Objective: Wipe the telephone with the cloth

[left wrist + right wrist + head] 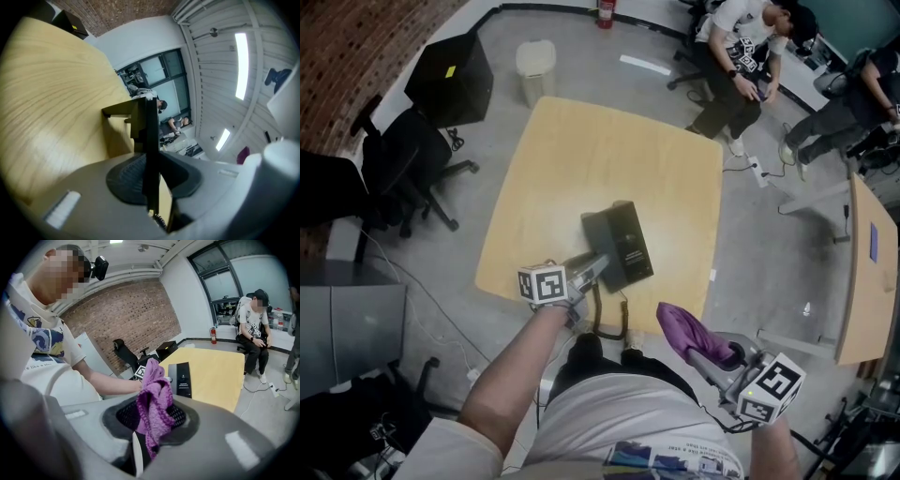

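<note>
Wooden table [581,150], centre | left gripper [600,264] clamps telephone [623,242] edge | right gripper [711,356] pinches cloth [680,328], lower right of telephone, apart

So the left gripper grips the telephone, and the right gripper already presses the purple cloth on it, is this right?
Only the last part is wrong. In the head view the right gripper holds the purple cloth off the table, apart from the telephone; the left gripper does grip it.
</note>
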Motion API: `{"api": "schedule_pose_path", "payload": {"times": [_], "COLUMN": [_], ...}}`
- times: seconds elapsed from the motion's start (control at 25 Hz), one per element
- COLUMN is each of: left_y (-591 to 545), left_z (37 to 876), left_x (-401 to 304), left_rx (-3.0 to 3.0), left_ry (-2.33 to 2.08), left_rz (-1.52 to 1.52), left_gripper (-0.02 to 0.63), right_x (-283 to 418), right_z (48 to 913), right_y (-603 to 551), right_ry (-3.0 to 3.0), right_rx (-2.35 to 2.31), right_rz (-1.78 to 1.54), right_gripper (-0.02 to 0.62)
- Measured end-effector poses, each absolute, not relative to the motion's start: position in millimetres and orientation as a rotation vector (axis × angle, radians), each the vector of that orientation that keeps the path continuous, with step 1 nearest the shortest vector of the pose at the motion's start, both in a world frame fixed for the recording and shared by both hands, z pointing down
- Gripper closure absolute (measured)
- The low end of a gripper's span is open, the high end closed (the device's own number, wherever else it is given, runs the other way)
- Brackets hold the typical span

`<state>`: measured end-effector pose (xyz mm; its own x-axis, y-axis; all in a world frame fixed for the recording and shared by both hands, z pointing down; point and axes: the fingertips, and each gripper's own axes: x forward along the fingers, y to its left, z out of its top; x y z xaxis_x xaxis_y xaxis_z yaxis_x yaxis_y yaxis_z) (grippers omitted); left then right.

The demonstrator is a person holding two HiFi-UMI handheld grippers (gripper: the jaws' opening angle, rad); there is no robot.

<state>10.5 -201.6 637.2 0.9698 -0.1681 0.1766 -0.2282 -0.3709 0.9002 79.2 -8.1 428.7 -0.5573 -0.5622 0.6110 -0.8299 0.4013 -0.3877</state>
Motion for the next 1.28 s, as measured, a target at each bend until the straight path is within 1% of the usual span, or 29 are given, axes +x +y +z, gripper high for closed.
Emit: {"api": "schedule_pose_path", "payload": {"times": [0.52,0.56,0.72,0.88,1.12,1.28], "left_y": [-197.6,-198.3,-199.6,-202.3,-204.8,-173.8], "left_z": [635.3,635.9,636.5,631.9,618.8,592.1], "left_x": [15.6,15.2,15.4,13.1,-17.2,-43.7], "left_rx": [2.044,2.059,2.077,2.092,2.168,2.201], "left_ry": [-0.413,-0.428,-0.424,-0.433,-0.57,-0.698], "left_rz": [0.273,0.296,0.317,0.32,0.361,0.38], "left_gripper": [0.494,0.461,0.469,0.435,0.42,0.42], "right_x": [68.5,68.3,68.3,71.4,84.3,92.3], "right_z": [435.0,437.2,440.5,439.8,435.1,434.5], "right_y": [-6.6,-5.7,-1.6,0.8,-3.3,9.8], "right_ry": [-2.295,-2.293,-2.292,-2.284,-2.321,-2.364], "right_rx": [1.169,1.169,1.174,1.205,1.293,1.237], "right_rz": [0.966,0.964,0.959,0.95,0.897,0.847], "right_gripper": [0.511,0.511,0.511,0.511,0.511,0.511]}}
